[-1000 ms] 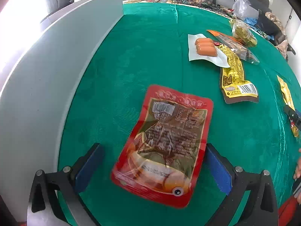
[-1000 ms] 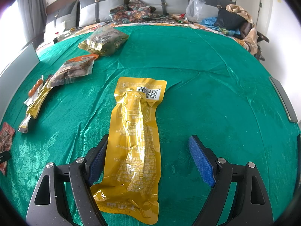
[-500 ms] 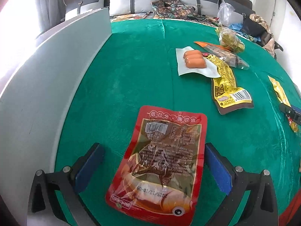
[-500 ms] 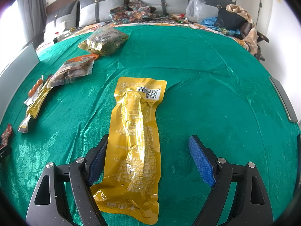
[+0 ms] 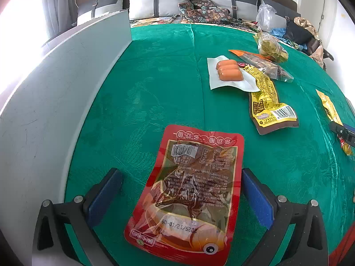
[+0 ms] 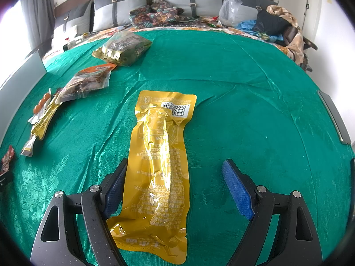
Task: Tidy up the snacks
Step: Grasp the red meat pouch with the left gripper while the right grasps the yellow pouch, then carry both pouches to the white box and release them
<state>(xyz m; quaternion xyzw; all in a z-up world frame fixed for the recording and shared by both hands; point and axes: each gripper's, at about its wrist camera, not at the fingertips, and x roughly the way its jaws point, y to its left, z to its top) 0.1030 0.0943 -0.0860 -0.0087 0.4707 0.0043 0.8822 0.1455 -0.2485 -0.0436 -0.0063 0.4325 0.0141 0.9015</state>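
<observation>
A red snack pouch (image 5: pixel 193 190) lies flat on the green cloth between the fingers of my open left gripper (image 5: pixel 180 196). A long yellow snack pouch (image 6: pixel 158 157) lies flat between the fingers of my open right gripper (image 6: pixel 175 188), close to the left finger. Further off lie a white pack of orange sausages (image 5: pixel 229 74), a yellow-brown pouch (image 5: pixel 267 102), a clear orange-topped pouch (image 6: pixel 88 82) and a gold-green bag (image 6: pixel 123 47). The right gripper's tip shows at the left wrist view's right edge (image 5: pixel 342 130).
A grey panel (image 5: pixel 51 102) stands along the left edge of the green cloth (image 6: pixel 244 88). Cushions (image 6: pixel 188 0), a plastic bag (image 6: pixel 231 8) and clothes lie beyond the far edge. A dark bar (image 6: pixel 335 117) sits at the right edge.
My left gripper has tilted up and drawn back a little, so the red pouch sits lower and straighter between the fingers. The right gripper and yellow pouch have not moved.
</observation>
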